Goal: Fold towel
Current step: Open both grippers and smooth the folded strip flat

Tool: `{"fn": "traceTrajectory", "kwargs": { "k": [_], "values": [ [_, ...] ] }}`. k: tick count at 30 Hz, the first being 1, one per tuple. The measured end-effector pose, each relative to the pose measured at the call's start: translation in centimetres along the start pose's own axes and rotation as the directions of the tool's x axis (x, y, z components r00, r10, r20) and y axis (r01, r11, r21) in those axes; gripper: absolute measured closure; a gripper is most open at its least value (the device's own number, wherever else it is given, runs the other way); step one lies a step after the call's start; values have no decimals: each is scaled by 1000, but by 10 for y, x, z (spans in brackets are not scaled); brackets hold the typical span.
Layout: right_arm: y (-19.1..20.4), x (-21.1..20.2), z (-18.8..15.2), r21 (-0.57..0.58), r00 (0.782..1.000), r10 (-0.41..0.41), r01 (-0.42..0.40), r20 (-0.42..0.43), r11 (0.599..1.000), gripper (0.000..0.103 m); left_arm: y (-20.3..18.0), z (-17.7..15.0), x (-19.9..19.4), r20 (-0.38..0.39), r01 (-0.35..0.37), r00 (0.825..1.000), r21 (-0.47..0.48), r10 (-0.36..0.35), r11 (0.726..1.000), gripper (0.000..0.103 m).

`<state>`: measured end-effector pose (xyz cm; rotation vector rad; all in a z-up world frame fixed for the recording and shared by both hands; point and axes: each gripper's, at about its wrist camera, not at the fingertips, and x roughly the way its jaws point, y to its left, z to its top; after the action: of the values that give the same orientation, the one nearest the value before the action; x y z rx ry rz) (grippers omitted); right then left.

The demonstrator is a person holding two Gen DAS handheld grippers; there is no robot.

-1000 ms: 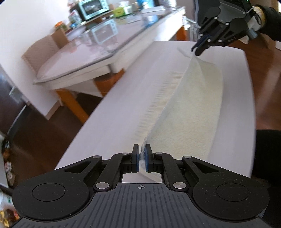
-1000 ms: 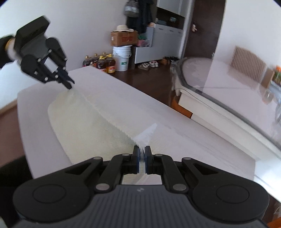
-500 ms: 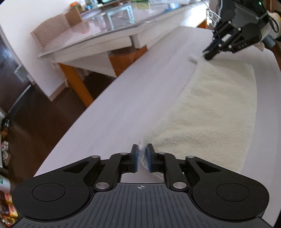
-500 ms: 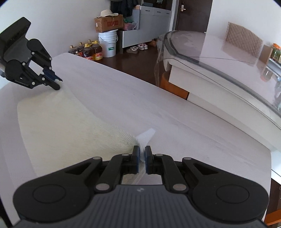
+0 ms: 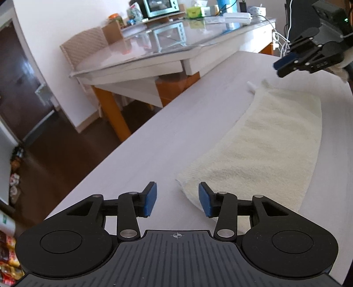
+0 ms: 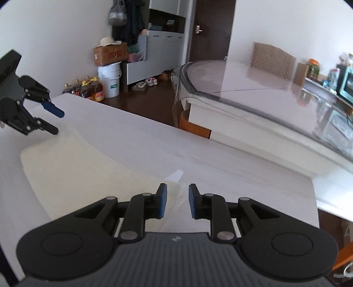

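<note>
a long white table [image 5: 167, 141] fills most of both wrist views, running from the near edge away into the room. beside it, across a strip of dark wooden floor [image 5: 66, 159], stands a bigger dining table [image 5: 141, 59] with a glass top and orange legs. a woven chair [image 5: 83, 47] sits at its far end, and a toaster oven [image 5: 160, 6] with other small clutter lines its far edge.

a cream towel [image 5: 271, 150] lies flat on the white table as a long folded strip, its pile facing up. in the left wrist view it stretches from just in front of the camera away to the far right. a small white tag [image 5: 251, 85] sticks out from its far corner.

the left gripper [image 5: 177, 199] hangs low over the towel's near corner. its jaws have just been opening and now stand apart, the blue pads [image 5: 205, 202] clear of the cloth, with the corner lying between them.

the right gripper [image 6: 176, 201] is at the opposite end. its jaws have also just been opening, to a narrower gap; the towel's edge lies loose between the pads, gripped by neither.

in the right wrist view, a cardboard box [image 6: 110, 54], a white bucket [image 6: 110, 81] and some bottles [image 6: 88, 90] stand against the far wall.
</note>
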<state>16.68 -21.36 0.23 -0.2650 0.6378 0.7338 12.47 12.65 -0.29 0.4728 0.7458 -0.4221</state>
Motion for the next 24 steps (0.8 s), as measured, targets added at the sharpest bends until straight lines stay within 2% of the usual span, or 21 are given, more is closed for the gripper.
{"fn": "traceTrajectory", "kwargs": {
  "k": [6, 8, 13, 15, 16, 21, 24],
  "values": [
    [37, -5, -20, 41, 996, 87, -86, -14, 995, 77, -14, -8, 5, -5, -22, 1000, 31, 22, 999, 57],
    [44, 0, -25, 47, 996, 90, -89, -28, 995, 77, -17, -12, 1, -4, -28, 1000, 22, 28, 999, 57],
    [46, 6, -27, -2, 997, 45, -45, -58, 999, 76, -34, -24, -18, -22, -16, 1000, -2, 16, 1000, 57],
    [42, 8, -25, -38, 998, 15, -17, -60, 999, 68, -44, -29, -27, -28, -7, 1000, -10, 7, 1000, 57],
    [41, 9, -24, -58, 998, -1, -2, -59, 998, 67, -48, -30, -30, -28, -3, 1000, -15, 3, 1000, 57],
    [47, 16, -20, -180, 996, -81, 72, -45, 981, 68, -90, -39, -55, -19, 29, 999, -56, -30, 998, 57],
    [60, 2, -17, -210, 995, -98, 96, 1, 973, 69, -109, -42, -65, -13, 63, 998, -66, -64, 996, 57]
  ]
}}
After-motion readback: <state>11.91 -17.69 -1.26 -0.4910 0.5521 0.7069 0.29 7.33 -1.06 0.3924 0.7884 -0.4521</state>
